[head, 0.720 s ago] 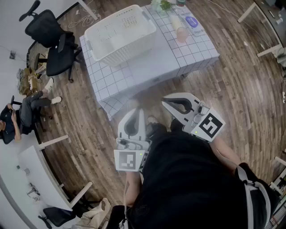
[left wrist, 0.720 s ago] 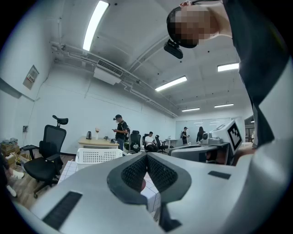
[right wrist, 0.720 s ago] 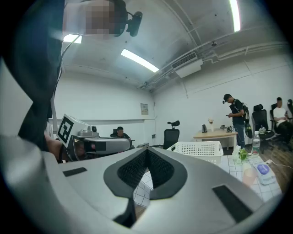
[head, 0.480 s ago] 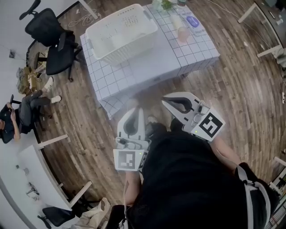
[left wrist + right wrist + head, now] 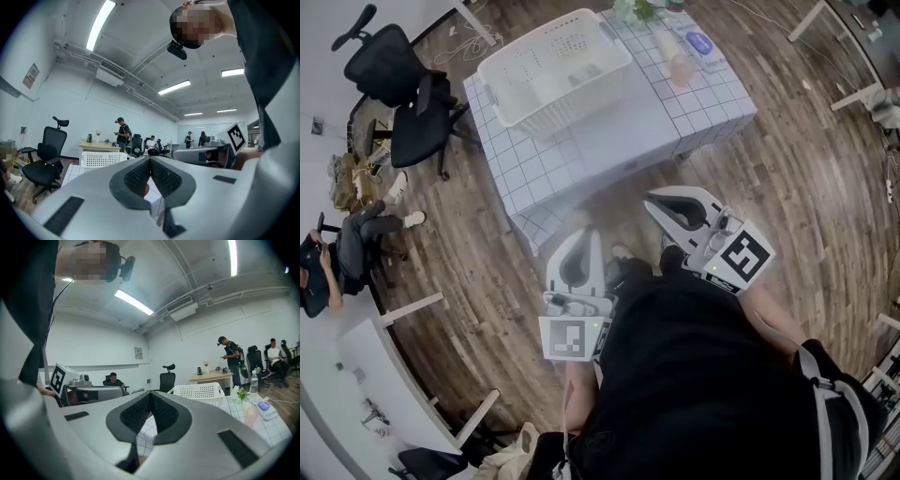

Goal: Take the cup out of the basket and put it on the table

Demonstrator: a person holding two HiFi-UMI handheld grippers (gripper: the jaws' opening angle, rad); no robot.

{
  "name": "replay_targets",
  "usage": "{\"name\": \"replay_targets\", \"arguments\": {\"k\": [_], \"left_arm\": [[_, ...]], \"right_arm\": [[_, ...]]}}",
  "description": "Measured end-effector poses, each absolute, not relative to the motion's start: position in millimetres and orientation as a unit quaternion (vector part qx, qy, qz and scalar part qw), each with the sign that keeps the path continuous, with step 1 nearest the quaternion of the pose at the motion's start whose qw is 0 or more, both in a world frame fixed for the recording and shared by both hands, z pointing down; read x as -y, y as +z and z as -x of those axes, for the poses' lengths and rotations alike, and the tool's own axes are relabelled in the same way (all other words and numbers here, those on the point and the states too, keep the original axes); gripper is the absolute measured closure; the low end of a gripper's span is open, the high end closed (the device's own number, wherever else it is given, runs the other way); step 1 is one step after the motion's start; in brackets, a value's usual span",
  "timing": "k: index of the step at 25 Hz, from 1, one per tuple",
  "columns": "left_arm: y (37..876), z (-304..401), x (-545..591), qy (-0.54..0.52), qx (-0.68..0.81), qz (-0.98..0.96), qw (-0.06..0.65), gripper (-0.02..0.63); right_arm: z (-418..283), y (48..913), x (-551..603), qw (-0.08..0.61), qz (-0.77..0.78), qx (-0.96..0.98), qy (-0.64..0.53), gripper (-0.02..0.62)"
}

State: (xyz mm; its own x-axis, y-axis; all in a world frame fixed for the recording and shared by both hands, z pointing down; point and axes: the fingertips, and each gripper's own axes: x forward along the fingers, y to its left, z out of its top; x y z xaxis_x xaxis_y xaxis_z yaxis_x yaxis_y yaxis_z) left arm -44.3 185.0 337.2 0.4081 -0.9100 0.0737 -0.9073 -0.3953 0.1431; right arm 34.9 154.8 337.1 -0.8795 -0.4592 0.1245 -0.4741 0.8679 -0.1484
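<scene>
Inching toward the table [image 5: 609,141], right gripper [image 5: 655,201], like left gripper [image 5: 589,237], has jaws together.

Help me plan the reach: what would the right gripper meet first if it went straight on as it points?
Probably the near edge of the checked table, with the white basket beyond; depth is unclear. The right gripper is shut and empty.

No legible text, wall notice [image 5: 31,75] too blurred to read
</scene>
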Motion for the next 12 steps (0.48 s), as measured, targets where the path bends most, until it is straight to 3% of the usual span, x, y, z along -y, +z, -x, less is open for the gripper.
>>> {"name": "replay_targets", "arguments": {"k": [12], "left_arm": [[343,72,-187,-0.004,0.518,-0.851,0.089,0.597]], "right_arm": [[-9,339,-157,0.049,-0.279,0.955,0.087,0.581]]}}
